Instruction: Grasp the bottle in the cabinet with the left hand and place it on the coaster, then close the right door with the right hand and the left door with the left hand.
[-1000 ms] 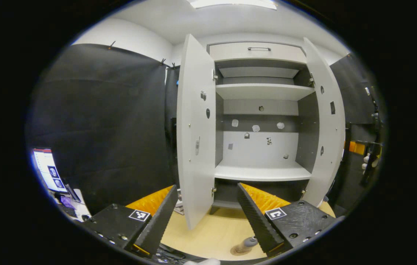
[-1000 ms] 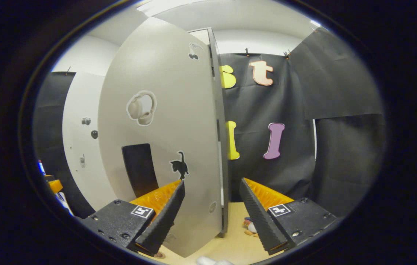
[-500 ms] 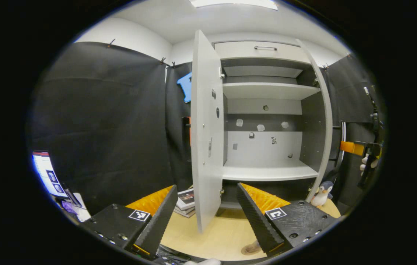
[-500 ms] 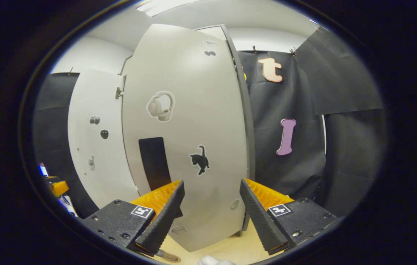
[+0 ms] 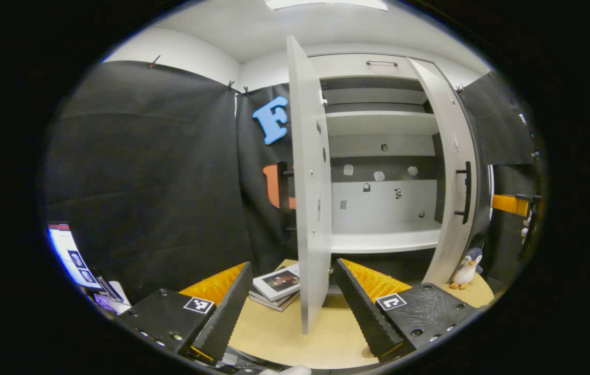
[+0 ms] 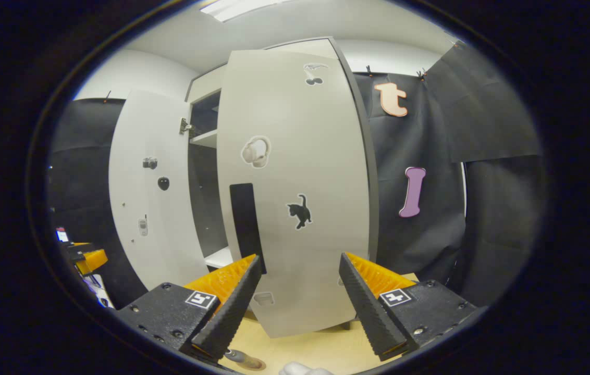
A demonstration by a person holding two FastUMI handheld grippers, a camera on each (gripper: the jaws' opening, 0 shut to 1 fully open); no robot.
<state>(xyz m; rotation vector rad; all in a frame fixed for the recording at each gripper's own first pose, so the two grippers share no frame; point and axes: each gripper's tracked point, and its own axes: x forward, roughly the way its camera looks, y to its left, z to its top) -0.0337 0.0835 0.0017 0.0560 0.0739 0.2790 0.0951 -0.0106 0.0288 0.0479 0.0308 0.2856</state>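
The white cabinet [image 5: 383, 242] stands on a wooden table, its shelves bare. Its left door [image 5: 309, 198] juts out edge-on towards me. The right door [image 6: 295, 198], with a black handle [image 6: 245, 219] and stickers, is swung partway in over the opening. My right gripper [image 6: 297, 312] is open just in front of that door's lower face; contact is unclear. My left gripper [image 5: 295, 312] is open and holds nothing, near the left door's bottom edge. The grey bottle [image 6: 235, 355] rests on the round coaster [image 6: 254, 363] at the table's near edge.
A stack of books [image 5: 277, 284] lies left of the cabinet. A toy penguin [image 5: 467, 265] stands at its right foot. A monitor [image 5: 71, 255] glows at the far left. Bare wooden table [image 5: 274, 333] lies in front of the cabinet.
The right door has swung steadily inward, from wide open to partly over the opening, with my right gripper following it. The left gripper view has turned, so the left door now looks edge-on.
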